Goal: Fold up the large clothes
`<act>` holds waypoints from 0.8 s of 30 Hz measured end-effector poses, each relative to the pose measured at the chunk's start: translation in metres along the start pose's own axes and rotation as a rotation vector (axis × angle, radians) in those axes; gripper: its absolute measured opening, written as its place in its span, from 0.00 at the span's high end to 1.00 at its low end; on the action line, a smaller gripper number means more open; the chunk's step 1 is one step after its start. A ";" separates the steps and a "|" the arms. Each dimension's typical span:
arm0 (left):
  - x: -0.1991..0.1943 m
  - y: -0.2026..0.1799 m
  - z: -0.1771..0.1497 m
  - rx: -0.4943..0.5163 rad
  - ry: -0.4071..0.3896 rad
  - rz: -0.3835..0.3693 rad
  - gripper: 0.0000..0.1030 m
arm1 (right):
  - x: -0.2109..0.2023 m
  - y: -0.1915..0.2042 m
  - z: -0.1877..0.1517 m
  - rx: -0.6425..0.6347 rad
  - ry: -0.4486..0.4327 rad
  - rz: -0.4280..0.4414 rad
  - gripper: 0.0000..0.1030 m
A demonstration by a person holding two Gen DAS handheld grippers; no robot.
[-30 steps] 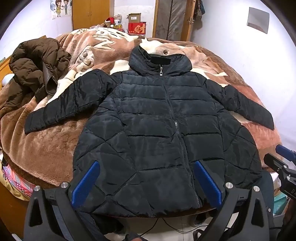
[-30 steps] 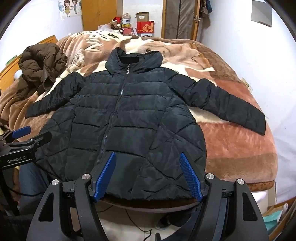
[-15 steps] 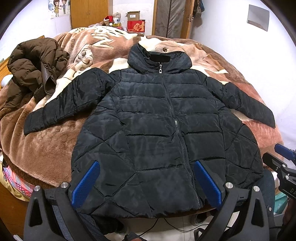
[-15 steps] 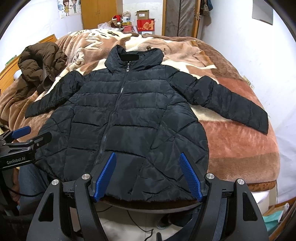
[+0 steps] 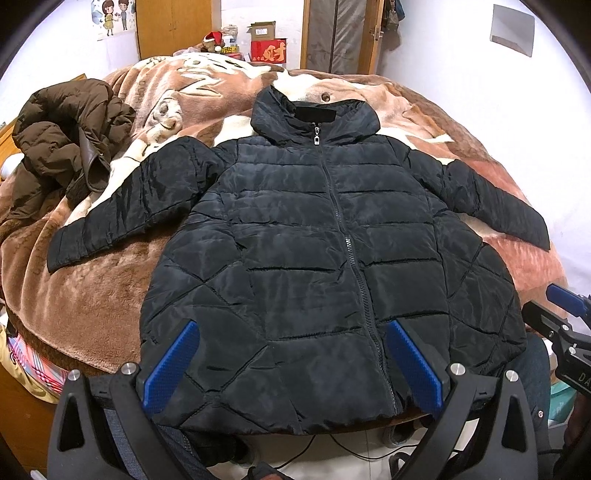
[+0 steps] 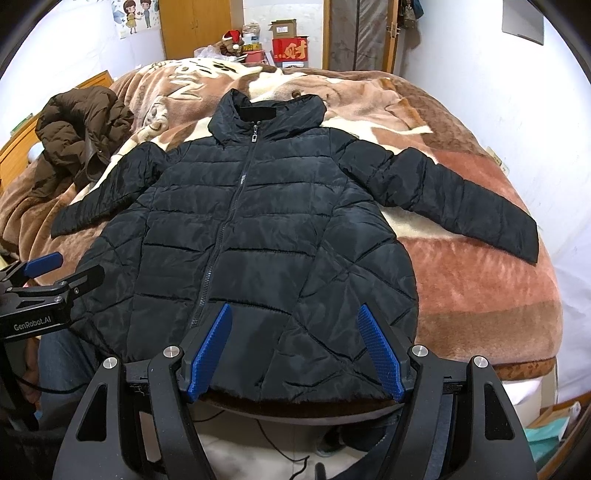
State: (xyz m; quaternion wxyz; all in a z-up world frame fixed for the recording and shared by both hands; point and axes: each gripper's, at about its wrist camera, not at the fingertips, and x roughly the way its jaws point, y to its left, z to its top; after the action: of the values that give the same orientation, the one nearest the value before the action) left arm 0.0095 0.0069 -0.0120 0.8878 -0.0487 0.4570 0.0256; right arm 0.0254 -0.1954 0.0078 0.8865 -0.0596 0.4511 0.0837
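Note:
A black quilted puffer jacket (image 5: 314, 258) lies flat and zipped on the bed, front up, collar at the far end, both sleeves spread out; it also shows in the right wrist view (image 6: 251, 240). My left gripper (image 5: 291, 365) is open and empty, above the hem near the bed's front edge. My right gripper (image 6: 295, 350) is open and empty, above the right part of the hem. The left gripper shows at the left of the right wrist view (image 6: 59, 269); the right gripper shows at the right of the left wrist view (image 5: 554, 306).
A brown fleece blanket (image 5: 92, 295) covers the bed. A crumpled brown coat (image 5: 62, 147) lies at the far left. Boxes (image 5: 267, 50) and a wardrobe (image 5: 177, 26) stand behind the bed. A white wall (image 6: 524, 110) runs along the right side. Cables lie on the floor below.
Both grippers have moved slightly forward toward the jacket and stay open. The jacket has not moved.

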 end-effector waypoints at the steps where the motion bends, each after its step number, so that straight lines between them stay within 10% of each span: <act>1: 0.000 0.000 0.000 0.000 0.001 0.000 0.01 | 0.000 0.000 0.000 0.001 0.000 0.001 0.31; 24: 0.004 -0.005 -0.005 0.007 0.016 -0.001 0.01 | 0.005 -0.001 -0.001 0.010 0.008 0.008 0.31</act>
State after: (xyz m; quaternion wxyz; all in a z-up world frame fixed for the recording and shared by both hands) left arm 0.0082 0.0012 -0.0177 0.8842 -0.0461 0.4643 0.0233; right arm 0.0275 -0.1958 0.0029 0.8847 -0.0537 0.4553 0.0845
